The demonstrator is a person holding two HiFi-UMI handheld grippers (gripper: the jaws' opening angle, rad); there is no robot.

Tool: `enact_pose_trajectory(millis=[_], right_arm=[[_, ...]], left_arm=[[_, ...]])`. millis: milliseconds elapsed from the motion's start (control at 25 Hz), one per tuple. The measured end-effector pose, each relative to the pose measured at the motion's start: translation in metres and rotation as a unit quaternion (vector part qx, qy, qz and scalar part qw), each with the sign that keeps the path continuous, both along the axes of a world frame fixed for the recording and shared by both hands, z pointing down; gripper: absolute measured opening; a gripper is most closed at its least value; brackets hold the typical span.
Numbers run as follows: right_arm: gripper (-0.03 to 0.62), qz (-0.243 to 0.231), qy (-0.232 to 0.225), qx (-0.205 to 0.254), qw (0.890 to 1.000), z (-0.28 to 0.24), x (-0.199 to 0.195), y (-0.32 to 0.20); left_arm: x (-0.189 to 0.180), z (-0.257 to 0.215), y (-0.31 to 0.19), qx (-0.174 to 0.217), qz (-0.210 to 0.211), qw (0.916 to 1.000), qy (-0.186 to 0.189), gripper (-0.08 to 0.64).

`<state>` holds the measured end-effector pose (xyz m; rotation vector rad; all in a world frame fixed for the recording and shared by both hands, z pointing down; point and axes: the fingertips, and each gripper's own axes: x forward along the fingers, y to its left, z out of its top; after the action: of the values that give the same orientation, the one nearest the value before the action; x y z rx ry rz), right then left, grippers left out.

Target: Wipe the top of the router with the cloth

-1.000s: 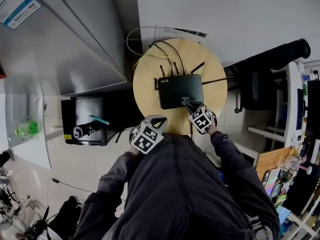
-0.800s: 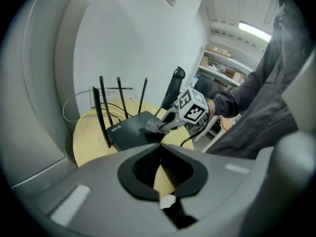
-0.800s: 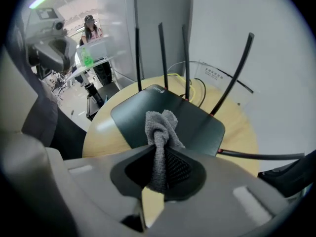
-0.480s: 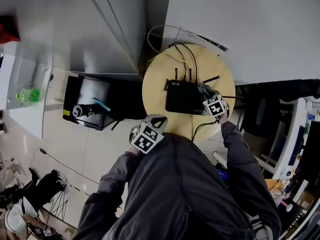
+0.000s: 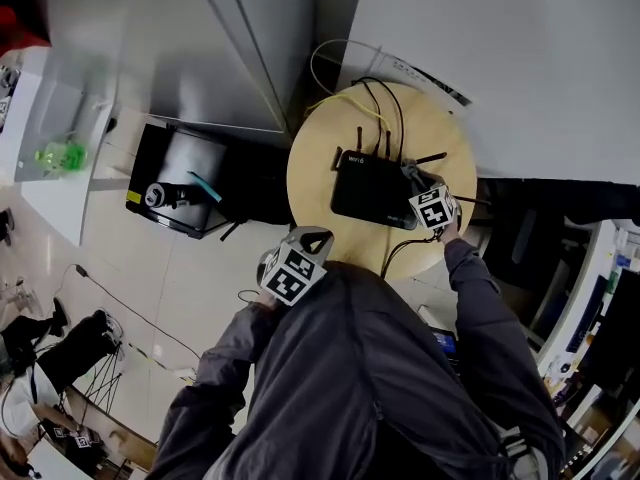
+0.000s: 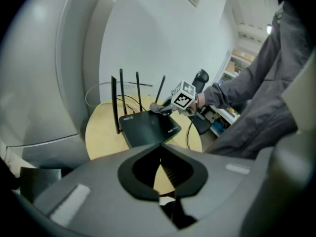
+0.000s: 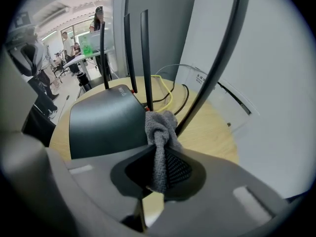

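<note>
A black router (image 5: 370, 188) with several upright antennas lies on a round wooden table (image 5: 315, 173). My right gripper (image 5: 420, 190) is at the router's right edge, shut on a grey cloth (image 5: 409, 176). In the right gripper view the cloth (image 7: 159, 128) hangs bunched between the jaws, touching the router (image 7: 103, 122) at its top corner beside an antenna (image 7: 212, 63). My left gripper (image 5: 295, 268) is held back near my body, off the table's near edge. Its jaws are shut on nothing (image 6: 160, 145). The left gripper view shows the router (image 6: 150, 127) and the cloth (image 6: 161, 107) from the front.
Yellow and black cables (image 5: 375, 98) run off the router's back toward the wall. A black low shelf (image 5: 185, 193) with a can stands on the floor at the left, next to a grey cabinet (image 5: 200, 38). A dark chair (image 5: 520, 238) is at the right. People stand far off (image 7: 64, 48).
My right gripper with the cloth has slid from the router's near middle to its right edge. The left gripper has stayed where it was. My head view has shifted.
</note>
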<state>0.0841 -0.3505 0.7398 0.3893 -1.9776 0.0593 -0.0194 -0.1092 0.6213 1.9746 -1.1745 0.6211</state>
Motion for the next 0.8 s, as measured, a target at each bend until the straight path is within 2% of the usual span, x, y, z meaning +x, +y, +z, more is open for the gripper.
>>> enact_pose_trajectory(millis=[280,800], right_arm=[[0.035,0.015,0.001,-0.005,1.0,-0.001,0.011,0.032],[0.034,0.088,0.007,-0.012,0.996,0.001,0.044,0.101]], left_arm=[[0.003,-0.005,-0.003,0.012,0.043,0.999,0.0,0.0],[-0.01,-0.007,0.002,0.03,0.13,0.9911,0.007,0.0]])
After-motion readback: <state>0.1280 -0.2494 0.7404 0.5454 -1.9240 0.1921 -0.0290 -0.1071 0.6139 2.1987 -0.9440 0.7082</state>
